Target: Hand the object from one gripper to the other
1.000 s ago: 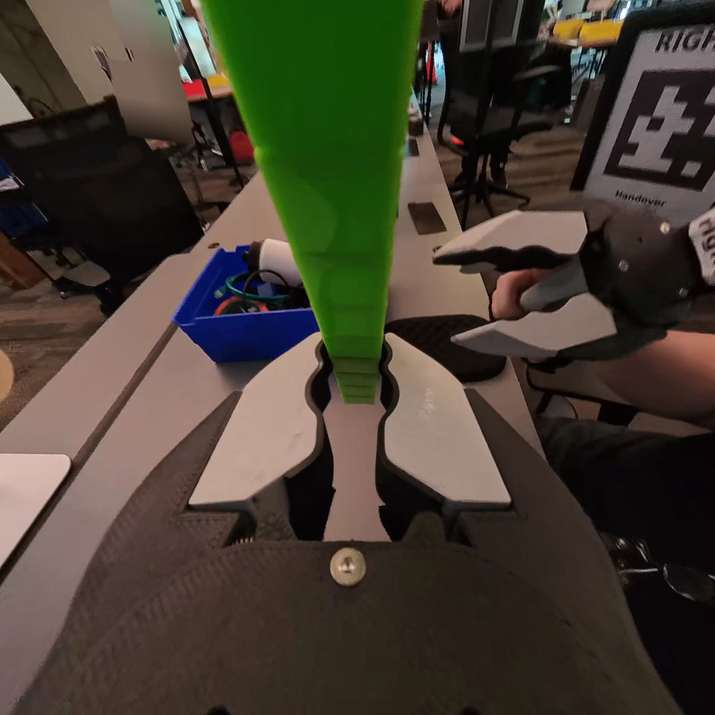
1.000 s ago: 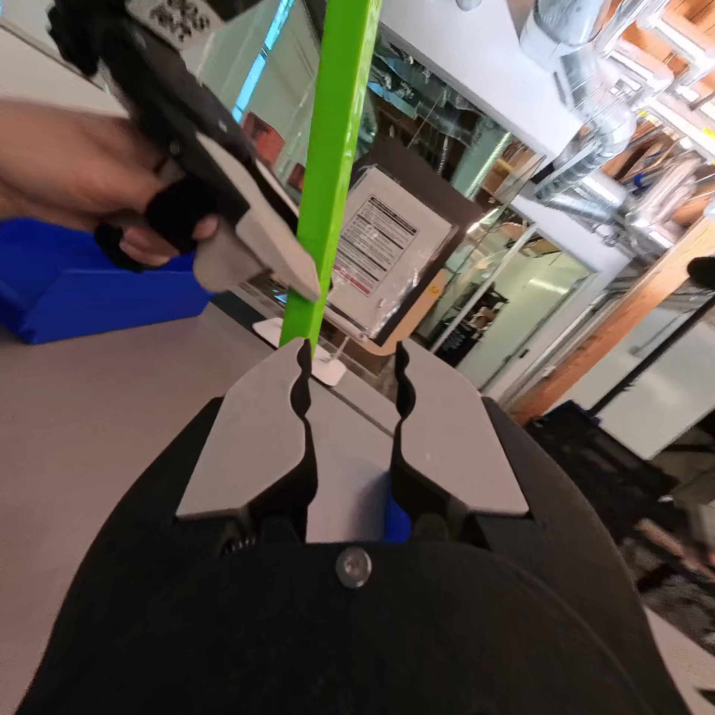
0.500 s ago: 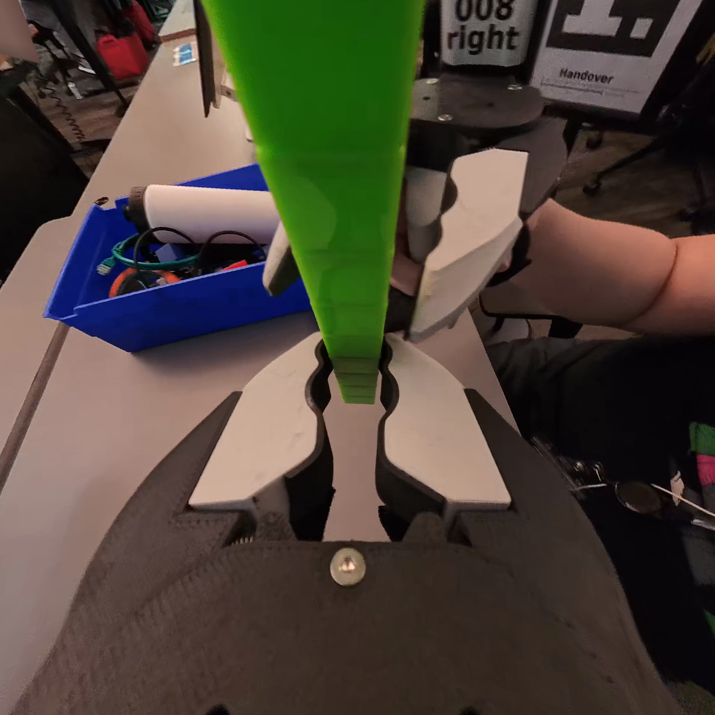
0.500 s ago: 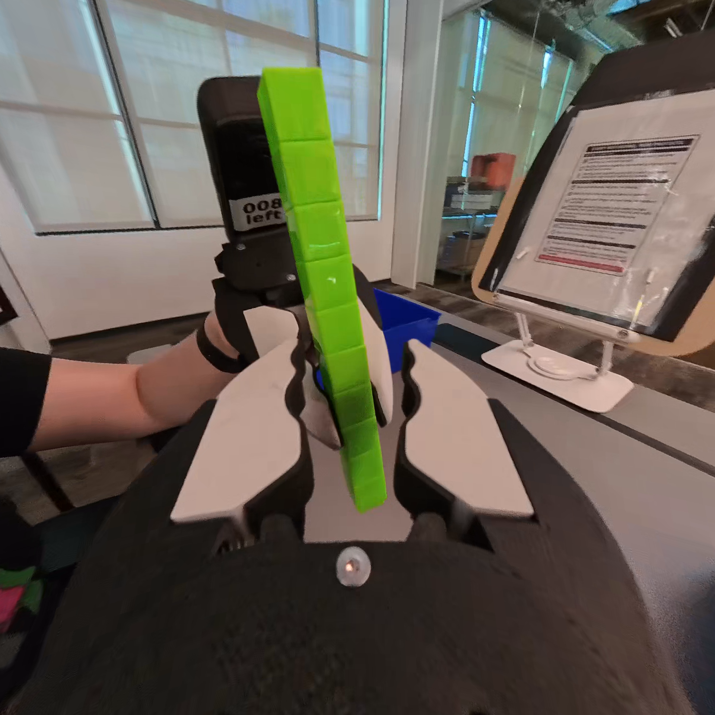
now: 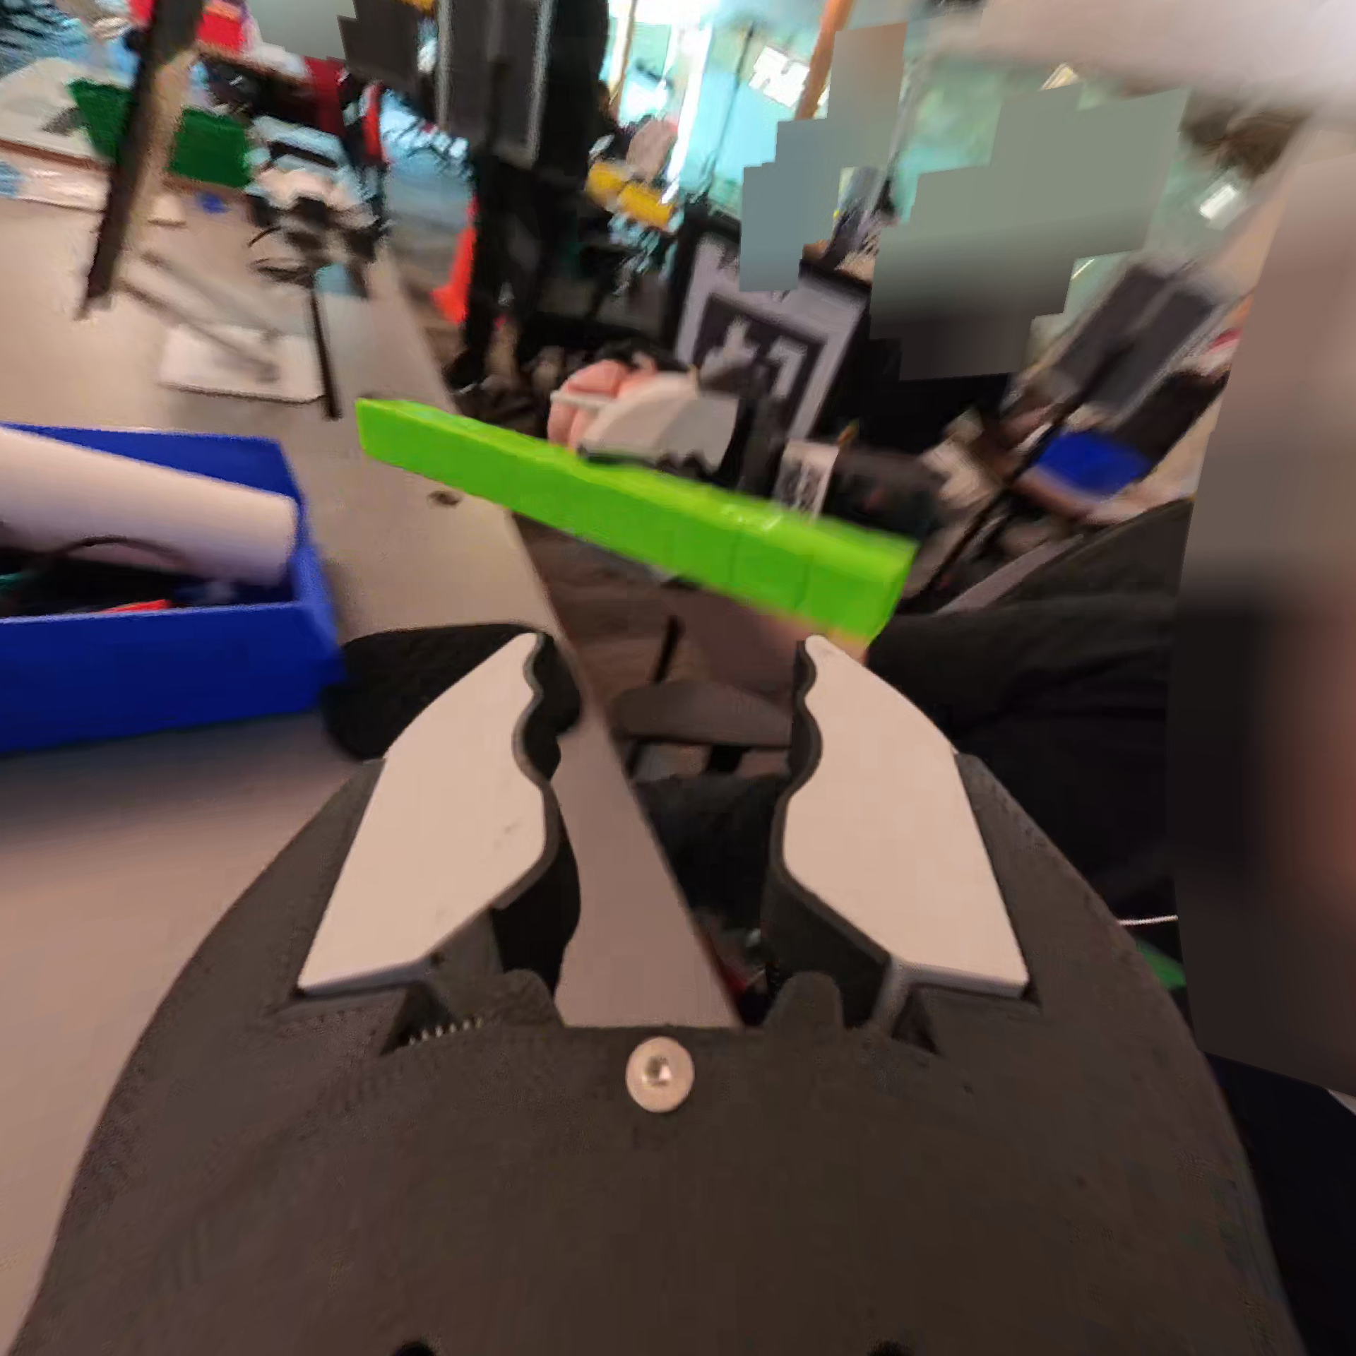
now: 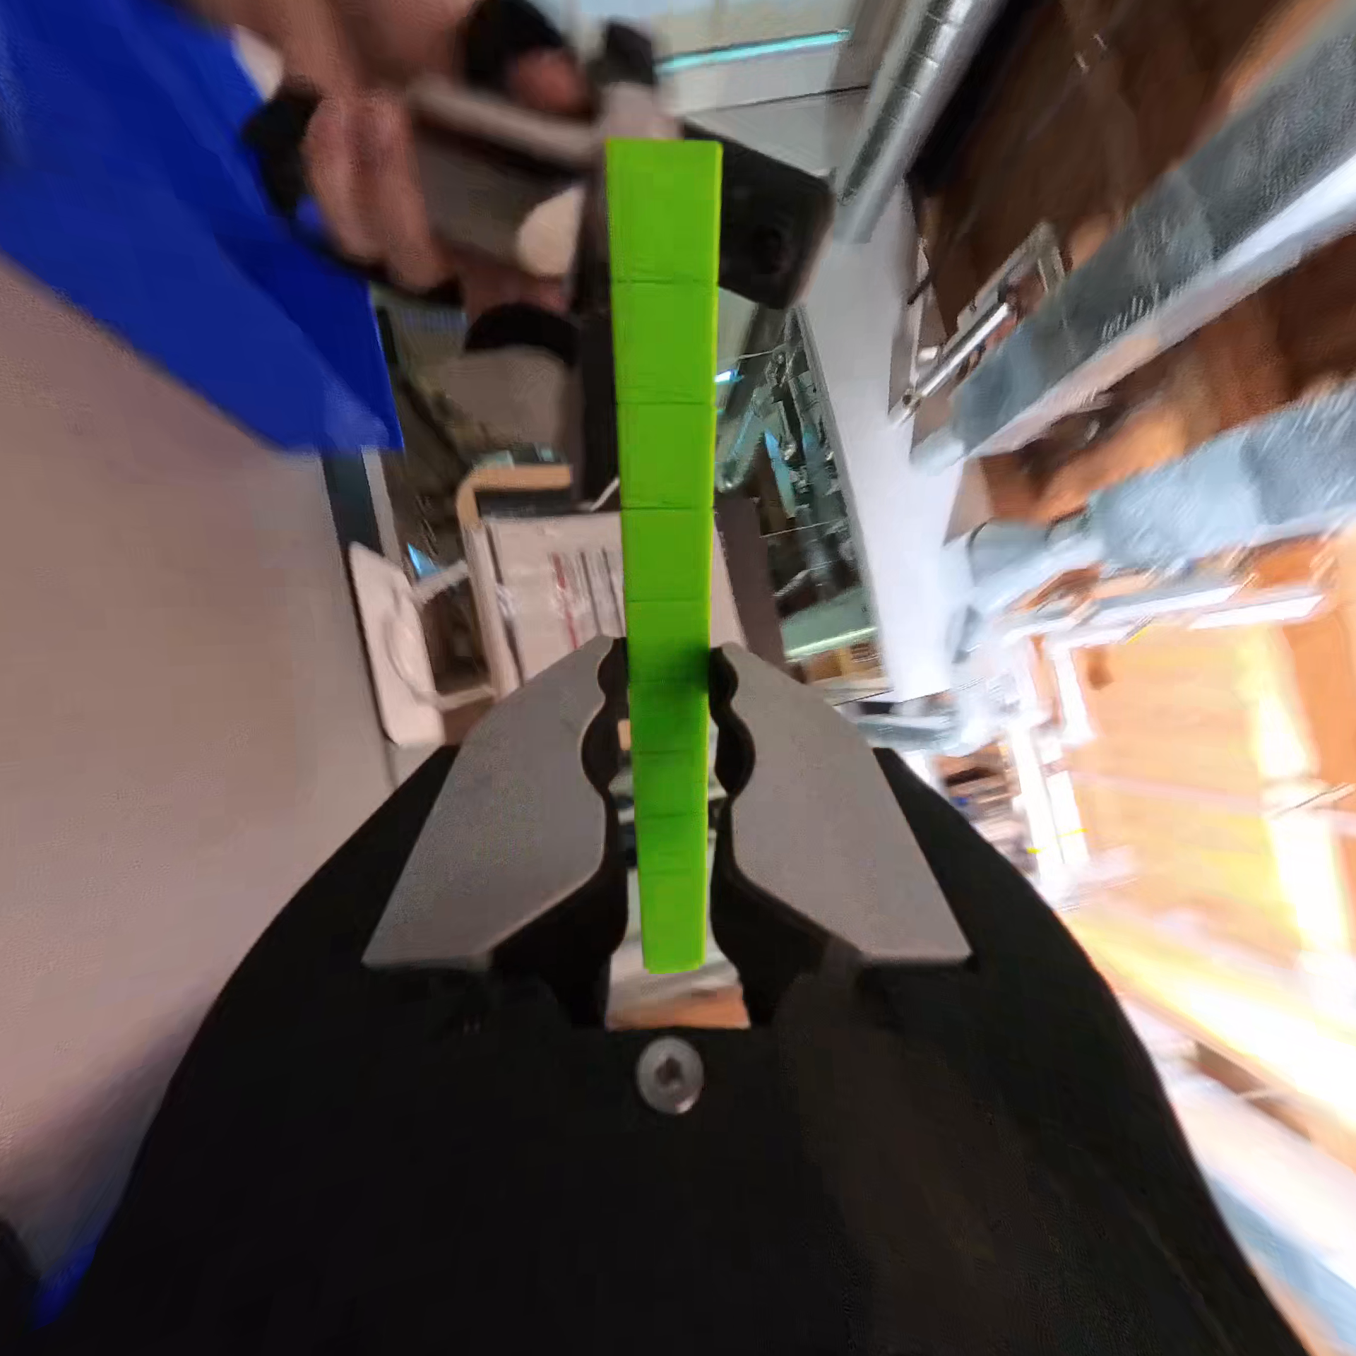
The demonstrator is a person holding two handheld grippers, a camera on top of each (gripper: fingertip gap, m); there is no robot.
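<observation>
A: Nearest to you in the left wrist view, your left gripper (image 5: 671, 653) has its jaws spread wide with nothing between them. What lies beyond its tips?

B: Just past your right-hand fingertip, the green bar (image 5: 631, 514), a row of joined cubes, hangs level in the air, apart from your left gripper. At its far side your right gripper (image 5: 646, 433) grips it from behind.

A: And in the right wrist view?

B: Your right gripper (image 6: 668, 660) has its jaws closed onto the green bar (image 6: 664, 455), both inner faces touching its sides. The bar's near end sits deep between the fingers; the rest runs forward past the tips.

A: Farther off?

B: To your left, the blue bin (image 5: 147, 660) rests on the grey table (image 5: 110, 917), holding a white cylinder (image 5: 139, 506) and cables. The background is blurred.
</observation>
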